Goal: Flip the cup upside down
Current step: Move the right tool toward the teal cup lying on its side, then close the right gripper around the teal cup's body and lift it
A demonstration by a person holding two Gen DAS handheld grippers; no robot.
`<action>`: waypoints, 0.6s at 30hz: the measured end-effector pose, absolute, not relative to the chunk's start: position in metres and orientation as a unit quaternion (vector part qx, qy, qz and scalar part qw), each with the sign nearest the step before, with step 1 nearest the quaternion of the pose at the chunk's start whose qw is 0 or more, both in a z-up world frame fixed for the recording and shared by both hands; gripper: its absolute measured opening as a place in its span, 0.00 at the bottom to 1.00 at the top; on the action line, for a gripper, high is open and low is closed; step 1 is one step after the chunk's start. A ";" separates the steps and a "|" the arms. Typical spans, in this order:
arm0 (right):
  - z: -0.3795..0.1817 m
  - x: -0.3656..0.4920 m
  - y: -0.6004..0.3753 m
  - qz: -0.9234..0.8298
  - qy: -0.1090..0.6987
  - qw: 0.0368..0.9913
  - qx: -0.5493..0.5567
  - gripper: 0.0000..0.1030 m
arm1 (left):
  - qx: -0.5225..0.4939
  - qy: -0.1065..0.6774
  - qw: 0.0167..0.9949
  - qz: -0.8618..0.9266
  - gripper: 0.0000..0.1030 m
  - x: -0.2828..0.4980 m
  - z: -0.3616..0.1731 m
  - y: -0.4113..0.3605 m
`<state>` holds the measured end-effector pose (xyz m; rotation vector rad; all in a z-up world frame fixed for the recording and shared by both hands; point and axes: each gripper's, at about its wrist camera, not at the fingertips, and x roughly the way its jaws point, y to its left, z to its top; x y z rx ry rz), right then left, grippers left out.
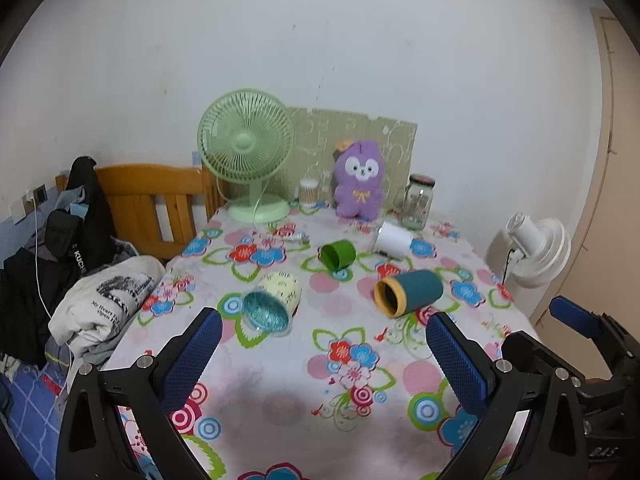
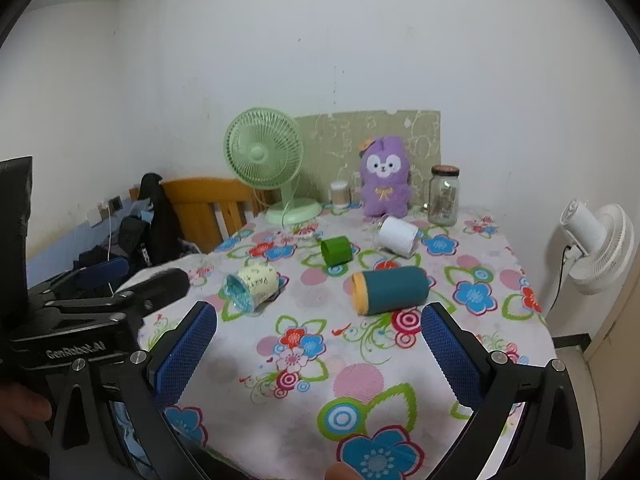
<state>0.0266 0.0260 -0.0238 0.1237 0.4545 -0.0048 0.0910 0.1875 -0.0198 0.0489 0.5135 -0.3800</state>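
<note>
Several cups lie on their sides on the flowered tablecloth [image 1: 304, 364]: a cream cup with a teal inside [image 1: 274, 298] [image 2: 252, 286], a dark teal cup with a yellow rim [image 1: 410, 292] [image 2: 388, 290], a small green cup [image 1: 338, 254] [image 2: 335, 251] and a white cup [image 1: 392, 240] [image 2: 398, 236]. My left gripper [image 1: 324, 354] is open and empty, above the near table in front of the cups. My right gripper [image 2: 318, 354] is open and empty, also short of the cups. The right gripper also shows at the left wrist view's right edge [image 1: 576, 320].
At the table's back stand a green fan [image 1: 248, 152], a purple plush toy [image 1: 360, 178], a glass jar [image 1: 418, 202] and a small container [image 1: 308, 192]. A white fan [image 1: 532, 244] stands right of the table. A wooden bed frame [image 1: 160, 204] with clothes is left.
</note>
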 end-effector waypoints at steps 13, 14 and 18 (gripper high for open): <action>-0.065 0.090 -0.003 -0.101 0.305 0.934 0.157 1.00 | 0.086 0.271 0.938 -0.199 1.00 0.143 -0.051 0.177; -0.067 0.095 -0.006 -0.105 0.305 0.931 0.171 1.00 | 0.092 0.272 0.936 -0.204 1.00 0.151 -0.052 0.174; -0.077 0.122 -0.029 -0.136 0.303 0.911 0.245 1.00 | 0.122 0.273 0.929 -0.220 1.00 0.179 -0.056 0.165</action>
